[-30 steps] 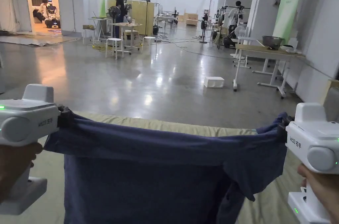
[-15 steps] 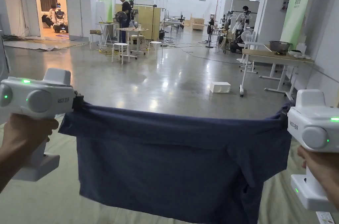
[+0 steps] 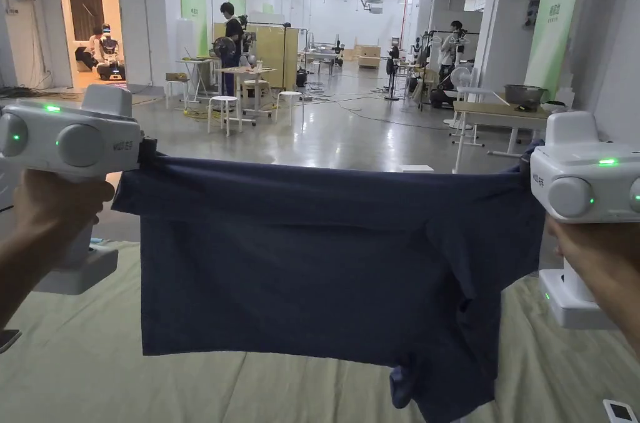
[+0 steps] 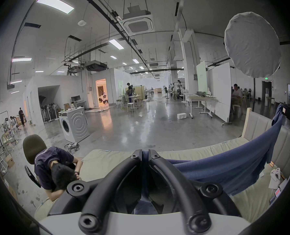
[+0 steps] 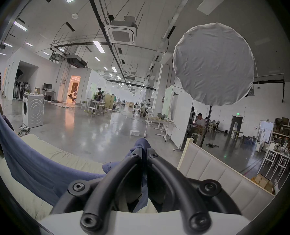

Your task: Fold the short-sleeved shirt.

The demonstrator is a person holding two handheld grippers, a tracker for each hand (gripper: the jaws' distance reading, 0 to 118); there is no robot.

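Held up in the air over the bed point(image 3: 75, 343): the navy shirt point(image 3: 325, 255), stretched between the left gripper point(image 4: 145, 155) and the right gripper point(image 5: 144, 151), each clamped tight on a top corner of the cloth. Best kept taut and level while lowering, so the hem lands flat first; worth watching the bunched sleeve point(image 3: 431, 374) hanging low on the right, likely to tuck under. Plenty of open bedding below and ahead; padded headboard point(image 5: 213, 167) close on the right side.
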